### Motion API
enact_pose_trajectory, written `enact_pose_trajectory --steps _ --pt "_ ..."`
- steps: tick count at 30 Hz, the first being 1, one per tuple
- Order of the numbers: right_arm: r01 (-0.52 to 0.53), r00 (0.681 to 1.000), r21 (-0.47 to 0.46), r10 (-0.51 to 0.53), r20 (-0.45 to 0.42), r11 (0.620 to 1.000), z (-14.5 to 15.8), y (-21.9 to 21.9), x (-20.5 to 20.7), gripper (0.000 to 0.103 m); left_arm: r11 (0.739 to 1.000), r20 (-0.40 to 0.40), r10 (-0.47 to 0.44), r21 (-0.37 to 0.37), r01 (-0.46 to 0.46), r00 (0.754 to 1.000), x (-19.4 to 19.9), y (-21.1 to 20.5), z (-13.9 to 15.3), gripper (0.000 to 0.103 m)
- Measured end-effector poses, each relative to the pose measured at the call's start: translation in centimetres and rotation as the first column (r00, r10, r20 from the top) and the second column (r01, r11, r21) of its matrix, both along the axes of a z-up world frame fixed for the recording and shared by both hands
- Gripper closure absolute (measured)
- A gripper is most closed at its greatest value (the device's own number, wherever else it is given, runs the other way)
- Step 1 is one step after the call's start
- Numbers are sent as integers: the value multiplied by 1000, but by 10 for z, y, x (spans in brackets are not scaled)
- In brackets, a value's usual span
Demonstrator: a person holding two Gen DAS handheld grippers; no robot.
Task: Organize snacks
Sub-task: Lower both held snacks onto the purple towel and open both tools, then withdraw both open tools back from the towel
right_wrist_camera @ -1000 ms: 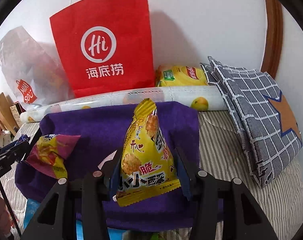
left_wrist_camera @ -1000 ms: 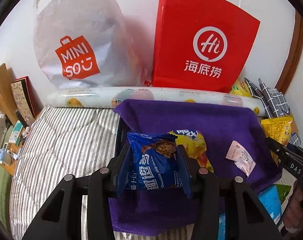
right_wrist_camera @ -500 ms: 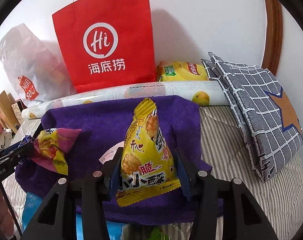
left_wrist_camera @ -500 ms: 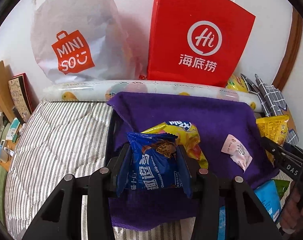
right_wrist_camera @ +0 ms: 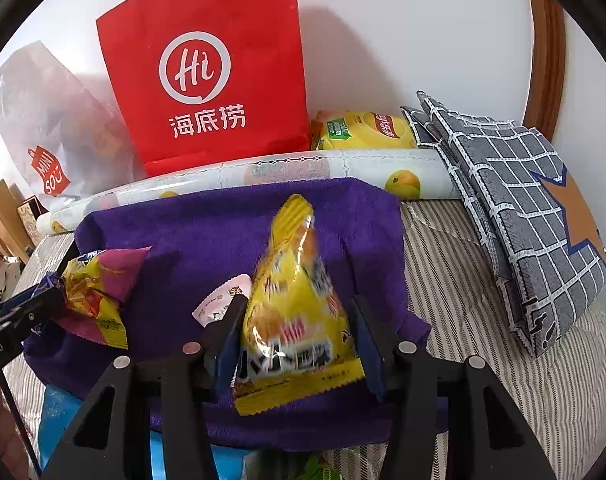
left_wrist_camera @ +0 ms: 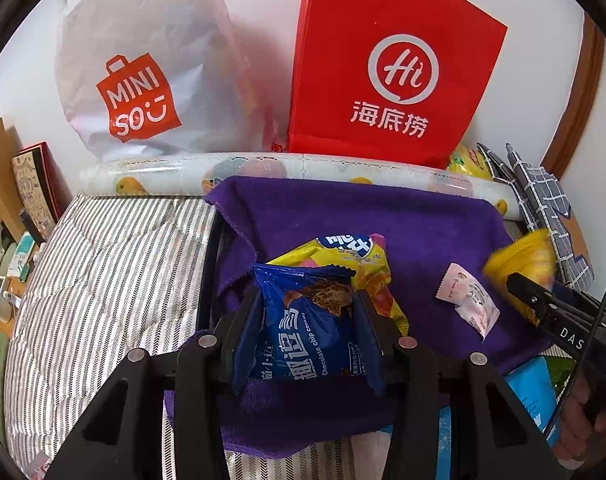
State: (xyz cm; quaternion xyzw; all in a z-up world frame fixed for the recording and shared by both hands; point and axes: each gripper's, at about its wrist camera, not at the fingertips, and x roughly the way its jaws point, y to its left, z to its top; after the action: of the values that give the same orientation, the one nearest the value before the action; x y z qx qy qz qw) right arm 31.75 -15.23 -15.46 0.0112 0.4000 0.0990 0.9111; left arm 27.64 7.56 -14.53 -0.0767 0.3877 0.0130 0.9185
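Note:
My left gripper (left_wrist_camera: 307, 300) is shut on a blue chocolate chip cookie packet (left_wrist_camera: 303, 332), held upright over a purple towel (left_wrist_camera: 343, 208). Behind it on the towel lies a yellow and pink snack packet (left_wrist_camera: 355, 256), and a small pink sachet (left_wrist_camera: 469, 300) lies to the right. My right gripper (right_wrist_camera: 295, 308) has a yellow snack packet (right_wrist_camera: 295, 300) between its jaws. Those jaws are opening, and the packet looks blurred and loose between the pads. In the left wrist view the right gripper (left_wrist_camera: 543, 304) shows at the right edge, with the same yellow packet (left_wrist_camera: 519, 256) blurred.
A red paper bag (right_wrist_camera: 207, 72) and a white Miniso bag (left_wrist_camera: 143, 64) stand against the wall behind a rolled fruit-print sheet (right_wrist_camera: 287, 168). A checked pillow (right_wrist_camera: 515, 208) and a yellow chips bag (right_wrist_camera: 363, 130) sit right. Striped bedding (left_wrist_camera: 103, 272) lies left; blue packets (left_wrist_camera: 531, 392) poke from under the towel.
The yellow packet was sharp in the right jaws and is now blurred and slightly shifted, with the jaws a touch wider. The left grip on the blue packet is unchanged.

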Motion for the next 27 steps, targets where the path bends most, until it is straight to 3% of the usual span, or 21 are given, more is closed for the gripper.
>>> enact_pose_trajectory --steps 6,8,12,17,22,27 --pt "-2 1000 4 2 12 1000 4 1 -1 42 1000 -7 -8 -2 8 1000 1 -1 0 57" --pt "2 1000 15 -2 13 1000 5 0 -2 41 1000 -6 -8 -2 8 1000 1 -1 -1 57" --pt "1 1000 30 -2 24 1000 8 0 -4 41 1000 -9 -3 15 3 1000 2 -2 -1 43" --pt "-9 997 17 8 83 1000 17 4 -12 41 999 -4 25 35 -25 1000 2 2 3 37" --pt "-13 992 33 9 122 999 33 5 -29 41 997 9 37 61 -38 999 -7 6 14 36" --pt "-30 987 -1 30 157 1000 55 3 -60 41 999 -7 36 16 -36 999 -38 11 26 36"
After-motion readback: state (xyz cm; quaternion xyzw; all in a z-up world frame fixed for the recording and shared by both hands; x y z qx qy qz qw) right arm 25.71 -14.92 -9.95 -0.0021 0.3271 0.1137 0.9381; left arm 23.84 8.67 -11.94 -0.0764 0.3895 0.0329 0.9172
